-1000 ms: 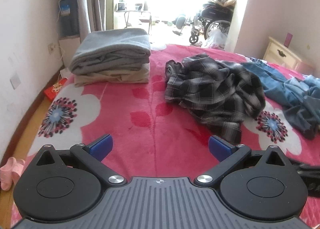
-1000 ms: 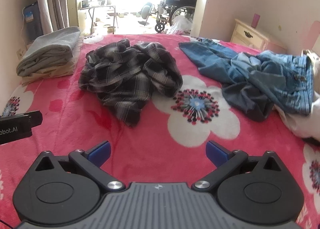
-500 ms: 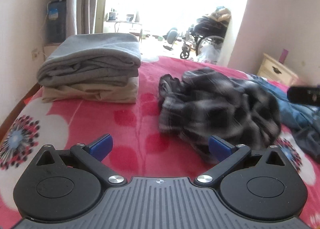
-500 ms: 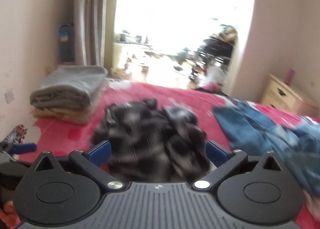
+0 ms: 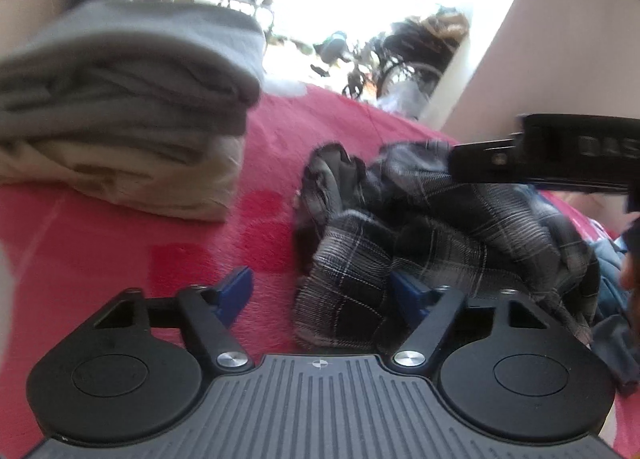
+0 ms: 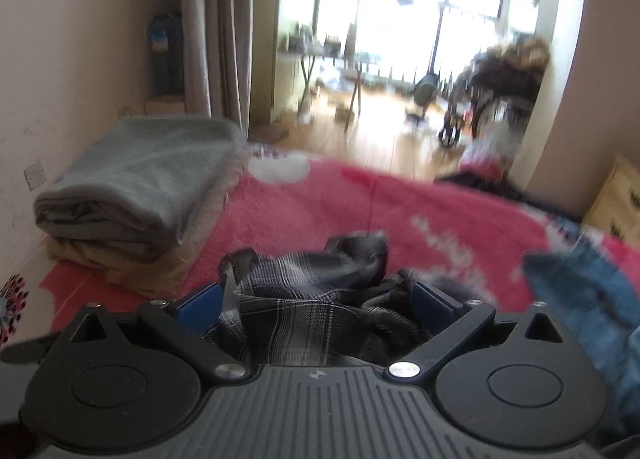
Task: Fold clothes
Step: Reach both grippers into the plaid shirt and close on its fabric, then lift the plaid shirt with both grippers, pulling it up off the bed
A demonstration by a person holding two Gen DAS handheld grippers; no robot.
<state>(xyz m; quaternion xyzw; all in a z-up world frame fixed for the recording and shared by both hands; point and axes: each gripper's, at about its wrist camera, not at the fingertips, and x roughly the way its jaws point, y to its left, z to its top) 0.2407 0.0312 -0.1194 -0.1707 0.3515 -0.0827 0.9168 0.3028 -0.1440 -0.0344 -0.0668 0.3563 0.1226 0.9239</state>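
Where it lies crumpled, the plaid shirt (image 5: 440, 243) bunches (grey-black checks).

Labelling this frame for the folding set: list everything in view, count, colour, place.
plaid shirt: 1, black-and-white, crumpled mid-bed
grey folded garment: 1, grey, top of the stack, bed's left edge
beige folded garment: 1, beige, under the grey one
jeans: 1, blue, heaped right of the shirt
bedspread: 1, red with white flowers
wheelchair: 1, dark, blurred, room beyond
left hand-held gripper: 1, jaws closing, shirt edge between them
right hand-held gripper: 1, jaws apart around shirt folds
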